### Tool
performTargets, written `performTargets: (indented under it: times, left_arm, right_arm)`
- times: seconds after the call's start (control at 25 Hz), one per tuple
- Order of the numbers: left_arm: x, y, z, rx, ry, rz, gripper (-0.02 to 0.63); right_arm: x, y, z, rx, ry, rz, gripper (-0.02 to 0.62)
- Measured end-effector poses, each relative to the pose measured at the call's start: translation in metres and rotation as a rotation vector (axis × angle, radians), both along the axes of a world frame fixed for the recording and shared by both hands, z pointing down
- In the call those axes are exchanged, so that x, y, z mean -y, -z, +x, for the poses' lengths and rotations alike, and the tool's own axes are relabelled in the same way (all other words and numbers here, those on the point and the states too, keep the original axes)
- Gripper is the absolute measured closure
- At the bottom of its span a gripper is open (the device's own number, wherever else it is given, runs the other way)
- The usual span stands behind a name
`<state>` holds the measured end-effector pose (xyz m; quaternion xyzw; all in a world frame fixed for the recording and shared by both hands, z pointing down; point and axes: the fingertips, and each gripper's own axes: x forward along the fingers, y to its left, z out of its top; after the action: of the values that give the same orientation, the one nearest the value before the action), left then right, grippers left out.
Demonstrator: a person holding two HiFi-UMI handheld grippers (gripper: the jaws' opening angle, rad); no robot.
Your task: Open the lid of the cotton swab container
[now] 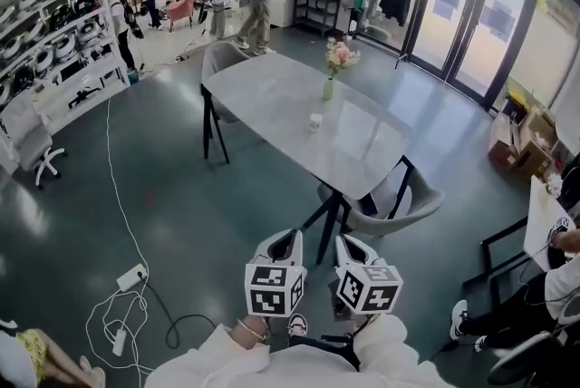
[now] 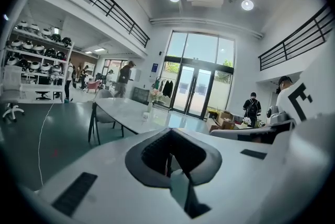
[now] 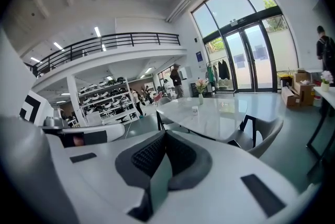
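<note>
Most of the head view is dark green floor, and a long grey desk runs diagonally away across the middle of it. There's a shelving rack on the left wall, glass doors on the right, and a grey chair tucked in at the desk's near end. Only this view shows the white power strip and its cable on the floor. The gripper views give you other stuff: the left one catches the ceiling lights and a person with a backpack, the right one the mezzanine railing. The left gripper and right gripper sit side by side low in the frame, close to the body and well short of the desk. Both have their jaws pressed together with nothing between them. On the desk there's a vase of flowers, and just on the near side of it, a little apart, is the cotton swab container. It's a small white tub standing upright, long axis vertical, roughly mid-desk. It's too tiny in every view to tell anything about the lid.
</note>
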<state>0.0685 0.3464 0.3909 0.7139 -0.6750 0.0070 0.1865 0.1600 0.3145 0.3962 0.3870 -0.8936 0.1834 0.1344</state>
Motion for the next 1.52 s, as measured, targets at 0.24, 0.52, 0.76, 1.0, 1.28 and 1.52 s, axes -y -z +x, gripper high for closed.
performTargets:
  times: [0.24,0.52,0.76,1.0,1.28,1.52]
  left_arm:
    - [0.041,-0.009,-0.01,-0.001,0.018,-0.014,0.598]
    - [0.084,-0.01,-0.019,-0.003,0.044,-0.032,0.598]
    - [0.117,-0.016,-0.021,0.0,0.048,-0.046,0.599]
    - [0.15,-0.016,-0.02,0.007,0.049,-0.049,0.599]
    - [0.174,-0.016,-0.012,0.045,0.031,-0.061,0.598]
    - [0.186,-0.017,-0.012,0.059,0.025,-0.082,0.599]
  right_arm:
    - [0.044,-0.008,-0.013,-0.004,0.022,-0.013,0.537]
    - [0.089,-0.009,-0.021,-0.008,0.045,-0.03,0.537]
    - [0.123,-0.016,-0.023,-0.005,0.046,-0.05,0.537]
    - [0.153,-0.018,-0.023,0.006,0.051,-0.053,0.537]
    - [0.182,-0.021,-0.015,0.036,0.036,-0.067,0.537]
    - [0.194,-0.024,-0.013,0.048,0.027,-0.085,0.537]
